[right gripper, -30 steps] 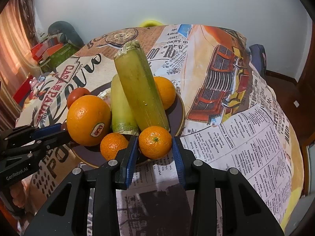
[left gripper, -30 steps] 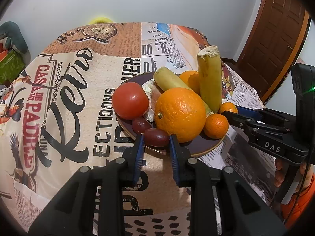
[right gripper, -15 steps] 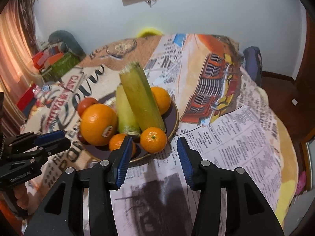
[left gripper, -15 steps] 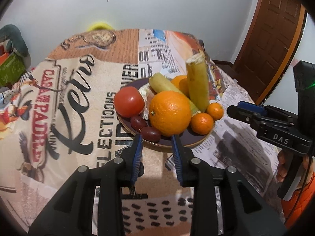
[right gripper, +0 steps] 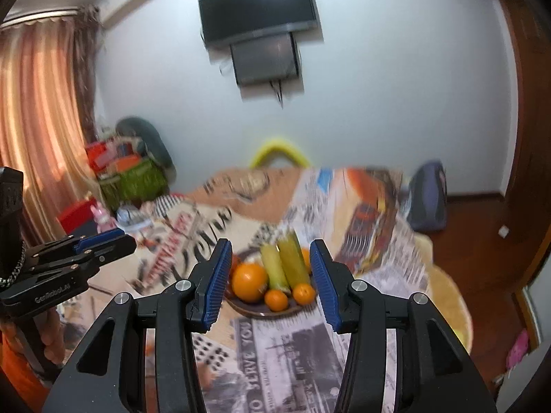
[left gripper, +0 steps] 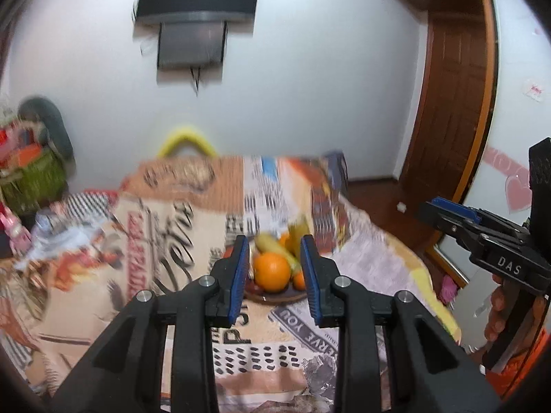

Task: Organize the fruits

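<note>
My left hand-held gripper (left gripper: pixel 274 270) is held above the worktop (left gripper: pixel 165 275), jaws a little apart with nothing between the pads. My right hand-held gripper (right gripper: pixel 270 280) is the same: jaws parted a bit wider, nothing gripped. Both point down at the plate (right gripper: pixel 261 309), which sits on the printed cloth near the middle of the worktop, well apart from both sets of fingertips. The view is motion-blurred, so detail is limited. On the plate: 1 big orange (right gripper: pixel 249 282) at front left, 2 small mandarins (right gripper: pixel 275 300) at the front edge, 2 greenish-yellow stalks (right gripper: pixel 292 265) leaning up behind them, and another orange (right gripper: pixel 305 256) partly hidden at the back. In the left view the same big orange (left gripper: pixel 272 272) fills the gap between my pads, but it is far beyond them and not touched. The right gripper shows at the right edge of the left view, with my hand (left gripper: pixel 499 313) on its grip. A wall-mounted TV (right gripper: pixel 258 10) hangs opposite, a curtain (right gripper: pixel 38 110) is at left, and a wooden door (left gripper: pixel 454 103) at right.
</note>
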Demonstrator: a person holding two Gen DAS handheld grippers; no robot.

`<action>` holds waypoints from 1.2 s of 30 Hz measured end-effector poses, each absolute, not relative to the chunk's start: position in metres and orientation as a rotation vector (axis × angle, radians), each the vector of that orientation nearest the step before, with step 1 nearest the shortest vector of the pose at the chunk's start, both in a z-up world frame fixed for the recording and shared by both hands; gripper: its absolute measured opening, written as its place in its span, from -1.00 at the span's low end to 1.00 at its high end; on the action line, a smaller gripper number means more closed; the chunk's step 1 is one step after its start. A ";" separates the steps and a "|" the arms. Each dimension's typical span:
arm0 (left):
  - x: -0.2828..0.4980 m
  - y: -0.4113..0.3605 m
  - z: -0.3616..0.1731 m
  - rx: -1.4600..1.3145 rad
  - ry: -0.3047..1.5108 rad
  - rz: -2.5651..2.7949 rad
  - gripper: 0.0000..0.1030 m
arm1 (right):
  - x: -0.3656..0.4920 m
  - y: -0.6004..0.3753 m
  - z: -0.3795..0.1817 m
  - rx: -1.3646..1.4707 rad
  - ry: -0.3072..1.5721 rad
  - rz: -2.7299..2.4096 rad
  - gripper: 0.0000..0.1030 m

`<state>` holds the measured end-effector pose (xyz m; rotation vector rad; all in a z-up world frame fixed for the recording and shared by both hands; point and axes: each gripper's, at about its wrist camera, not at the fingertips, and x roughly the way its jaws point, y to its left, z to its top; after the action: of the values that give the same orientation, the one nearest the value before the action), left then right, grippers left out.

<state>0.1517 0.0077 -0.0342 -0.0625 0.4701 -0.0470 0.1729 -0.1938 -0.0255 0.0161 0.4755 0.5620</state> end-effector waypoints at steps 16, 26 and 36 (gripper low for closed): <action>0.033 -0.005 0.027 -0.023 0.216 -0.028 0.41 | 0.072 -0.193 0.022 0.037 0.221 0.548 0.28; 0.015 -0.010 0.029 -0.021 0.182 -0.030 0.89 | 0.059 -0.190 0.024 0.012 0.160 0.482 0.90; 0.011 -0.007 0.026 -0.034 0.179 -0.023 0.99 | 0.047 -0.193 0.021 0.005 0.126 0.446 1.00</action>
<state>0.0113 -0.0070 0.0263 -0.0336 0.1792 -0.0226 0.0472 -0.1929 0.0213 0.0054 0.1257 0.4464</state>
